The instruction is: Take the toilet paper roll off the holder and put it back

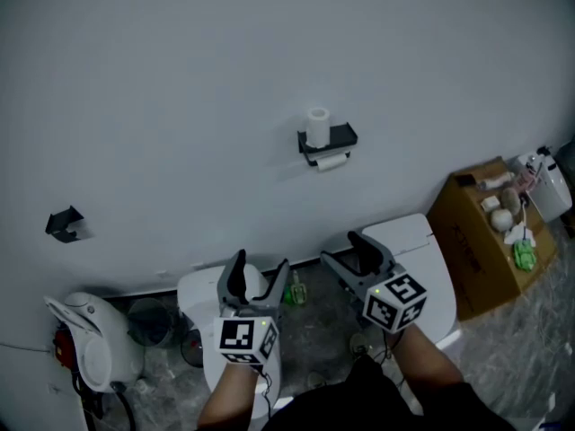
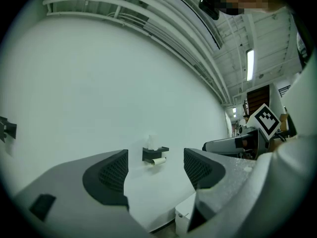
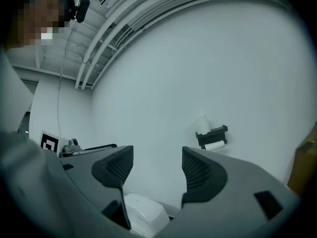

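left gripper (image 1: 260, 268): held low before the white wall (image 1: 180, 97), forearm rising from the bottom edge, jaws wide apart, nothing between them.
toilet paper roll (image 1: 331, 162): hung under the black holder (image 1: 342, 136) on the wall, well above both grippers.
second roll (image 1: 317, 127): upright on the holder's top.
right gripper (image 1: 345, 251): just beside the left, angled up-left, jaws spread, empty.
cardboard box (image 1: 474, 241): far right.

White roll (image 1: 317, 127) atop black holder (image 1: 343, 137)
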Demonstrator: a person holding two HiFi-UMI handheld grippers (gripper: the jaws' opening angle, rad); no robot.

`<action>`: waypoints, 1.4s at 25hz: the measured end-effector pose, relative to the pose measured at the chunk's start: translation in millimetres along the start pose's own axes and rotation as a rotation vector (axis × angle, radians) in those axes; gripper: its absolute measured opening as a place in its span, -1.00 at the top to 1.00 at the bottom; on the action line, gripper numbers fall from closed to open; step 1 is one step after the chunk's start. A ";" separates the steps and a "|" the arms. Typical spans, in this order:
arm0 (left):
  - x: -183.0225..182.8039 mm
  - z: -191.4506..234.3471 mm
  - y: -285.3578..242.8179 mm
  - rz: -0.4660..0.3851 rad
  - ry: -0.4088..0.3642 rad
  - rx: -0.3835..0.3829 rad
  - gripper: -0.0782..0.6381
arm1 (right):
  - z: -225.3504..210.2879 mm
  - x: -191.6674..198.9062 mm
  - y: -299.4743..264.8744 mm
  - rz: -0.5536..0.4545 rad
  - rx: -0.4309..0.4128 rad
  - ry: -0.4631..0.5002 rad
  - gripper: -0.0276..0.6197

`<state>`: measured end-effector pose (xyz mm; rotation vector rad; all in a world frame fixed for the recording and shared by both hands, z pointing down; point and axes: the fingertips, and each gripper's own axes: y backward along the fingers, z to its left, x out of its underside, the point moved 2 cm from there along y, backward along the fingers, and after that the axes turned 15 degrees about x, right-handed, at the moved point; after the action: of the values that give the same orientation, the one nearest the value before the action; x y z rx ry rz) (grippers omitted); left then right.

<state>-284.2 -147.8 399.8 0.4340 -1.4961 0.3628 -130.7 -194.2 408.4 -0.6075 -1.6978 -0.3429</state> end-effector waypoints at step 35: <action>13.7 -347.6 11.0 0.053 0.012 -0.062 -0.16 | -141.4 -8.3 278.5 -0.008 -0.123 -0.014 -0.01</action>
<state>14.1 31.4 405.6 0.3426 -1.5051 0.3593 143.3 -44.2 402.9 -0.6943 -1.7021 -0.4523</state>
